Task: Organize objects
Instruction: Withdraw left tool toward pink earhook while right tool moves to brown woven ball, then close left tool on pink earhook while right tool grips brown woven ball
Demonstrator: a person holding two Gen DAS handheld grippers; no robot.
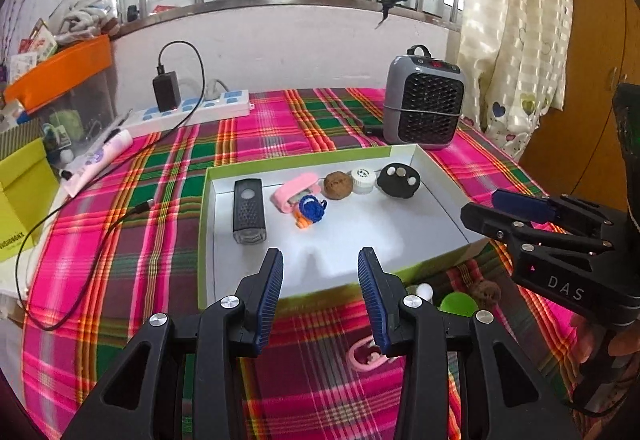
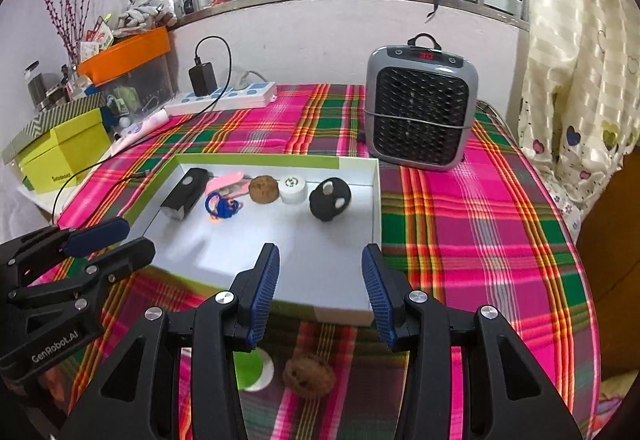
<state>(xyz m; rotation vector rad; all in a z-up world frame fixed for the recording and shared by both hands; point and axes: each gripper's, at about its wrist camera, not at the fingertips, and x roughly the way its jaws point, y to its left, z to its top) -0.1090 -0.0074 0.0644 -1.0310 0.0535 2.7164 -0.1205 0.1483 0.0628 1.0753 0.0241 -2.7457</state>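
A tabletop [image 2: 480,224] draped in a pink, green and orange plaid cloth fills both views. On it lies a shallow white cardboard tray with a lime-green outer rim [image 1: 208,199], its bare floor taking up the near half. Behind the tray's far right corner stands a grey boxy fan heater with a black honeycomb grille [image 2: 420,107], well apart from a white power strip with blue sockets [image 1: 192,109] at the far left edge, where a black charger is plugged in.

The left gripper [image 1: 320,292] hovers over the tray's near edge, its blue-padded fingers [image 1: 270,300] released with nothing between them. The right gripper [image 2: 320,292] hangs over the same near rim further right, its fingers [image 2: 262,296] likewise apart and empty.

Along the tray's far wall sit six things in a row: a black rectangular bike light [image 1: 249,215], a pink clip [image 1: 296,191], a blue and orange crocheted charm [image 1: 310,211] just in front of the clip, a brown walnut-like ball [image 1: 338,184], a small white round cap [image 1: 363,179], and a black knitted paw with white pads [image 1: 398,179].

On the cloth near the tray, outside it, lie a green and white round lid [image 2: 252,368], a second brown ball [image 2: 309,376] beside it, and a pink ring-shaped clip [image 1: 366,358].
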